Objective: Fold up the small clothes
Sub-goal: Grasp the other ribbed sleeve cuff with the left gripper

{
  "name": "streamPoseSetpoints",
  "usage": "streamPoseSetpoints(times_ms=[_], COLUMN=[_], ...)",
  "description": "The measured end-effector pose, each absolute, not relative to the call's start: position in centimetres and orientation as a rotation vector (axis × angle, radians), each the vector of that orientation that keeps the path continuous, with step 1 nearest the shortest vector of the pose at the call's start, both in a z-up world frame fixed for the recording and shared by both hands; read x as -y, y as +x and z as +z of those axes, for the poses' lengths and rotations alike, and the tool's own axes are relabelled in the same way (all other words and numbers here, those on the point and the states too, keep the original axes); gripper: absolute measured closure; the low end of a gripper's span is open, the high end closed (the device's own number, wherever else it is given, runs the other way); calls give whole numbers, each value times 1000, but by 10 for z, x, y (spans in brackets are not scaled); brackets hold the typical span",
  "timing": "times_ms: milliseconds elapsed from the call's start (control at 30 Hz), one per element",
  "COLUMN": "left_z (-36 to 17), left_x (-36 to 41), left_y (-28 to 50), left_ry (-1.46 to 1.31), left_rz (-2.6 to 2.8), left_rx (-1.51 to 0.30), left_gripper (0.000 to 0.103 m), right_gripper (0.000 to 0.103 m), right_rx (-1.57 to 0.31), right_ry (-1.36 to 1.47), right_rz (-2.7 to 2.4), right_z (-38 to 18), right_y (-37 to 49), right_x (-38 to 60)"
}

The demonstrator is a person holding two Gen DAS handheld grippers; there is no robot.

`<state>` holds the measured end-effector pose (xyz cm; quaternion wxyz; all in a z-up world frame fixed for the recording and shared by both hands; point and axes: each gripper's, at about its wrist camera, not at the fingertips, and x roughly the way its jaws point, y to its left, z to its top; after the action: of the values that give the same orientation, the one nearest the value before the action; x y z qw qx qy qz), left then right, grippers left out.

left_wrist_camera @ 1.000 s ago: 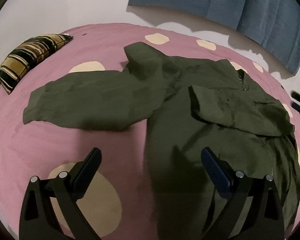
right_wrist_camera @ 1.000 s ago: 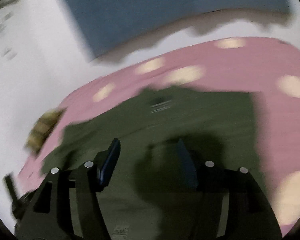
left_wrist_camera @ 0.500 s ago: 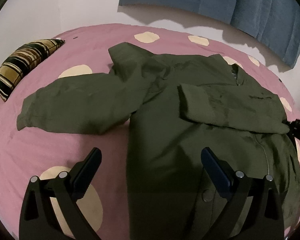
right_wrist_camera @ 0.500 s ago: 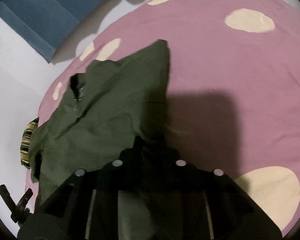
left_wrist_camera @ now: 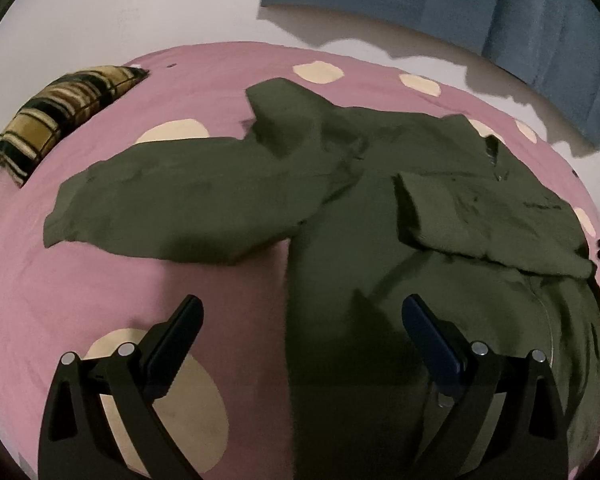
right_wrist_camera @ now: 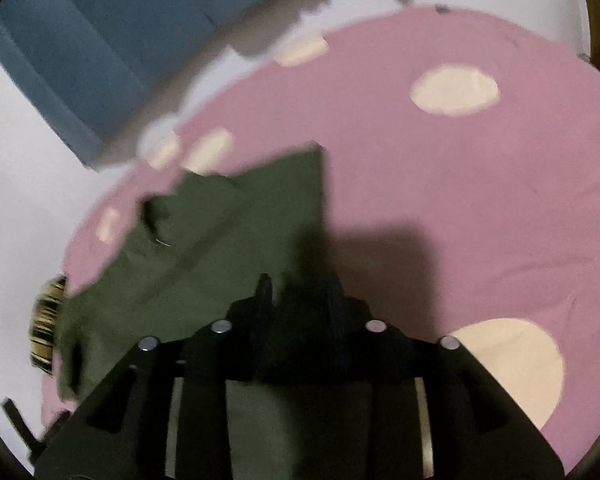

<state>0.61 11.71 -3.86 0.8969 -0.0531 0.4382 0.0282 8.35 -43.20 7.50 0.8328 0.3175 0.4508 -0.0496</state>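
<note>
A dark olive green jacket [left_wrist_camera: 380,216] lies spread on a pink bedsheet with cream dots [left_wrist_camera: 100,288]. Its left sleeve [left_wrist_camera: 172,208] stretches out to the left; the right sleeve [left_wrist_camera: 492,220] is folded across the chest. My left gripper [left_wrist_camera: 300,332] is open and empty, hovering above the jacket's lower left edge. My right gripper [right_wrist_camera: 300,296] has its fingers together on the jacket's right edge [right_wrist_camera: 236,248], in shadow.
A striped black and yellow pillow [left_wrist_camera: 56,120] lies at the bed's far left. A blue curtain [left_wrist_camera: 460,4] hangs on the white wall behind. The pink sheet [right_wrist_camera: 460,184] extends to the right of the jacket.
The right gripper has gone from open above the jacket to shut on its right edge. The left gripper's view shifted slightly; it stays open.
</note>
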Motion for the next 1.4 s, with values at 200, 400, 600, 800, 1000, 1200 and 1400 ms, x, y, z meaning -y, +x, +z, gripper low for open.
streamPoseSetpoints(times_ms=[200,400,600,800,1000,1200,1400], left_z=[-41,-37,-31,-32,-29,-44,-65], left_x=[-138,-156,-180,-229,-319,-379,-398], left_y=[6,-2,-8,-10,-8,8,28], left_ry=[-222,-216,-199,-271,-375,-540,-714], left_rz=[39,51,64,60,58,25,-102], left_rx=[-942,-918,-884,-895,-864,-885,-885], left_gripper=[4,4,4,4,4,4,4], right_gripper=[57,57,51,49,41,34,33], right_rx=[-939,-1046,-1195,-1179,-1164,-1146,-1138], right_ry=[656,613,573,516,510,453,440], right_rz=[226,479,558,563,574,571,566], right_z=[101,80,40,32,33,34,33], right_y=[118,151,155,146,146,144,144], right_x=[321,207,145,138,136,129,125])
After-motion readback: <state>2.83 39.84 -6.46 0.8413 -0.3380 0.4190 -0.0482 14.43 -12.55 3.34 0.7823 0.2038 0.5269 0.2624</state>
